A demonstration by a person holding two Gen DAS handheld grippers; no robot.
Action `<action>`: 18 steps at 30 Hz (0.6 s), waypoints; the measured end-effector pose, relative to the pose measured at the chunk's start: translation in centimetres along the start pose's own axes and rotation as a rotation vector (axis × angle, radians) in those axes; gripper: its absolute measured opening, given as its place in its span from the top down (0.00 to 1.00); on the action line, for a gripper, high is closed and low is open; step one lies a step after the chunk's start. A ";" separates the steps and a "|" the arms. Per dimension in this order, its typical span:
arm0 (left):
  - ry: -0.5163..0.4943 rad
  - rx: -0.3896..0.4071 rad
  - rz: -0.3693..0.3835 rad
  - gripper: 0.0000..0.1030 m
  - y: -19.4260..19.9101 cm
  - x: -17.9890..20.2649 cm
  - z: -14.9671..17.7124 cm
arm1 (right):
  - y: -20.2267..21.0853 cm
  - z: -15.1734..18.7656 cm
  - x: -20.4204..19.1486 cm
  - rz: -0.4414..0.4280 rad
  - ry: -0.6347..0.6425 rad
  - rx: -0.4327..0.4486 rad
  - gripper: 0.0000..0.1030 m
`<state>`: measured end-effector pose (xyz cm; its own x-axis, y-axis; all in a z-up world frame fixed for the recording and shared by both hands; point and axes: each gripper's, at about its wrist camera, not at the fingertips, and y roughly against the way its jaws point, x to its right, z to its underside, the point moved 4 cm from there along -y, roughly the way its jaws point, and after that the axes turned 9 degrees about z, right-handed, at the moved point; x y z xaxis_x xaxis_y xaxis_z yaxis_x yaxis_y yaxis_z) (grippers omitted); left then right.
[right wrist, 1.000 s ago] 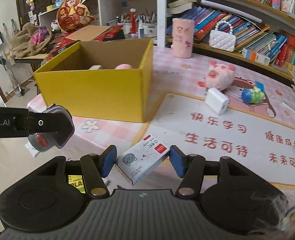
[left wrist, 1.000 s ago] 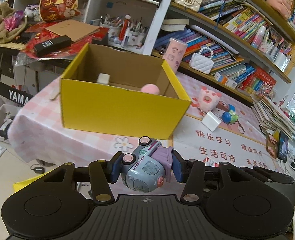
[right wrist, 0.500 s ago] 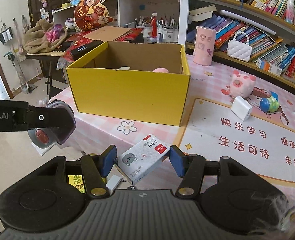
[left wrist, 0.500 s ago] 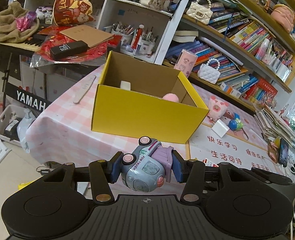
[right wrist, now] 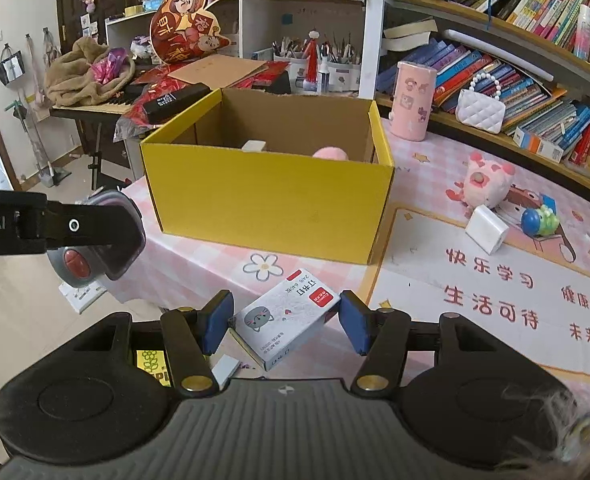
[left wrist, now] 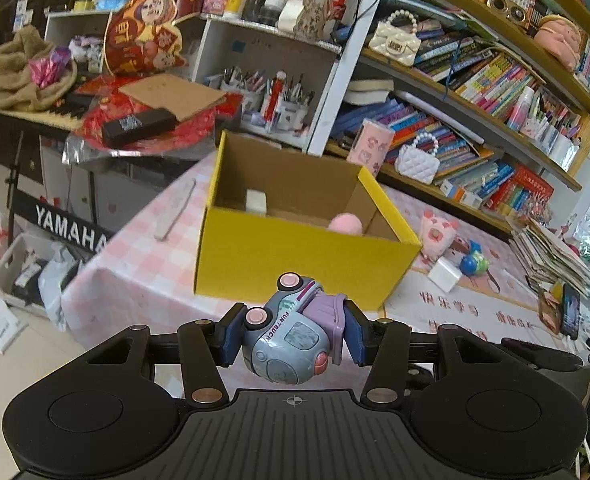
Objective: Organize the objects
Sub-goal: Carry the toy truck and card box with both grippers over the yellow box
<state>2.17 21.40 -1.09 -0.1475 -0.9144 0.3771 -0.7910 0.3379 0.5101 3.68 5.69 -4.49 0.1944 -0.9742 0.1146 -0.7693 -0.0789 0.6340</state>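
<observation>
My left gripper (left wrist: 293, 334) is shut on a grey-blue toy truck (left wrist: 287, 340) with pink wheels, held in front of the open yellow box (left wrist: 295, 256). A white block (left wrist: 256, 201) and a pink ball (left wrist: 345, 224) lie inside the box. My right gripper (right wrist: 285, 326) is shut on a small white staple box (right wrist: 285, 316) with a cat picture, tilted between the pads. The right wrist view shows the left gripper (right wrist: 91, 236) at the left edge with the toy truck (right wrist: 71, 264), short of the yellow box (right wrist: 271, 204).
On the pink checked table (right wrist: 199, 264), right of the box, lie a pink pig plush (right wrist: 483, 184), a white charger (right wrist: 487, 229) and a blue-green toy (right wrist: 539, 222). A pink cup (right wrist: 413, 100) stands behind. Bookshelves run along the back; a keyboard stand (left wrist: 67, 228) and floor clutter are left.
Both grippers have drawn back from the yellow box, which now looks smaller and farther off. Each still grips the same thing.
</observation>
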 end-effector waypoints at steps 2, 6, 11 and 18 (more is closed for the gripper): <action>-0.002 0.021 -0.005 0.52 -0.1 -0.2 -0.9 | -0.2 -0.6 -0.1 -0.008 0.005 0.007 0.46; 0.003 0.071 -0.020 0.52 -0.7 -0.6 -3.2 | -0.6 -2.8 -0.1 -0.030 0.004 0.051 0.46; -0.012 0.129 -0.042 0.52 -1.7 -0.9 -6.1 | -1.3 -6.9 0.7 -0.048 -0.026 0.134 0.46; -0.026 0.108 -0.075 0.52 -6.3 -1.4 -8.4 | -4.8 -12.5 2.2 -0.057 -0.055 0.178 0.46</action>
<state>12.34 22.41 1.68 -0.1000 -0.9420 0.3204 -0.8596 0.2440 0.4490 15.40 6.60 2.27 0.2114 -0.9767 0.0375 -0.8543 -0.1660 0.4926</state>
